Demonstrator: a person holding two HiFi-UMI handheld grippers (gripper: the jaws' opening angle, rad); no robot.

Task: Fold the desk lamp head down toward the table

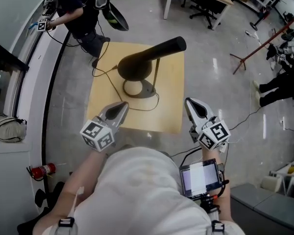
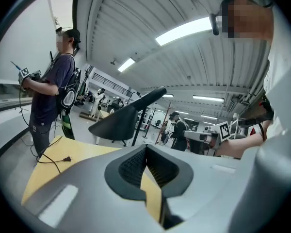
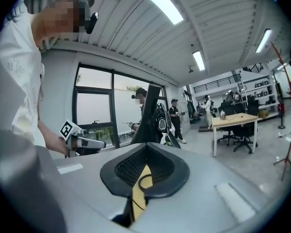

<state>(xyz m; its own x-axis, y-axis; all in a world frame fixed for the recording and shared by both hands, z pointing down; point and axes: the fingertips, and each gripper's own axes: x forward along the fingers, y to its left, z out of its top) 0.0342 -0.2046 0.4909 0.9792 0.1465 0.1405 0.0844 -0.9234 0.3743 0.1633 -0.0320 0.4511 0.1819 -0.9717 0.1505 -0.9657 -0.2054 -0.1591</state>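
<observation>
A desk lamp [image 1: 137,77] is standing at the middle of a small wooden table [image 1: 171,116], its round base [image 1: 139,89] sitting just below the raised black lamp head [image 1: 152,55]. The head's long axis is running from the wide shade at lower left up to the narrow tube end at upper right. Both grippers are hovering on the near side, well short of the lamp. The left gripper [image 1: 121,106], jaws pressed together and holding nothing, is pointing over the table's near edge almost straight at the shade, and it looks the nearer one. The right gripper [image 1: 192,104], likewise closed and empty, is hanging off the near right corner.
</observation>
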